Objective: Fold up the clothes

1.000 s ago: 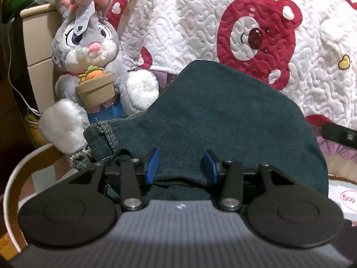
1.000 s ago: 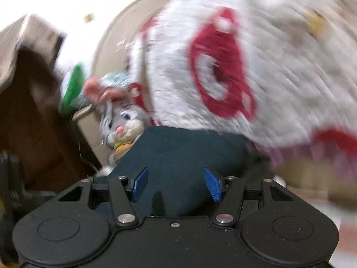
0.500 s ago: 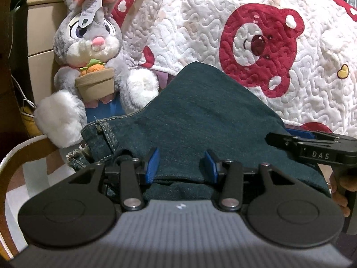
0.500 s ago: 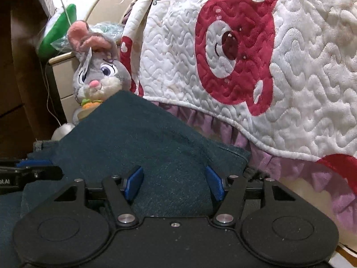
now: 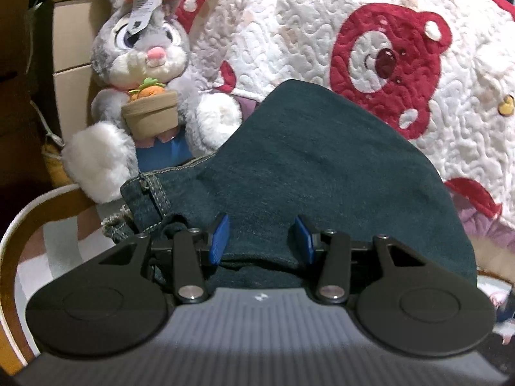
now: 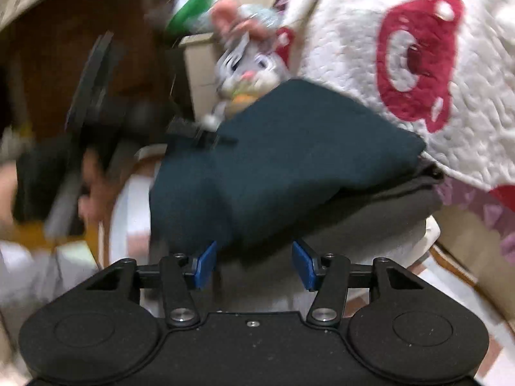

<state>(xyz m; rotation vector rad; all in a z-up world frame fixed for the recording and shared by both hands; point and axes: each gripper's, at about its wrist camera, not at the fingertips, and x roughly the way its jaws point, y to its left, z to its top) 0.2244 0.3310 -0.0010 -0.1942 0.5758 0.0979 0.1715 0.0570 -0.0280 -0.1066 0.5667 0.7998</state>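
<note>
Folded dark denim jeans [image 5: 322, 167] lie in a stack on a round table, waistband seam at the left. My left gripper [image 5: 260, 239] is open, its blue pads over the near edge of the jeans, not closed on them. In the blurred right wrist view the jeans [image 6: 289, 160] sit on a folded dark grey garment [image 6: 386, 199]. My right gripper [image 6: 254, 265] is open and empty, just short of the stack's near edge. The left gripper [image 6: 96, 103] shows there at the far left, held by a hand.
A grey plush rabbit [image 5: 145, 64] holding a carrot pot sits behind the jeans at the left. A white quilted blanket with red bears [image 5: 370, 48] rises behind and to the right. The table's wooden rim [image 5: 29, 215] curves at the left. A beige drawer unit [image 5: 69, 48] stands behind the rabbit.
The right gripper has pulled back and out of the left wrist view, and now sees the stack from farther off. The left gripper has shifted slightly. Both stay open.
</note>
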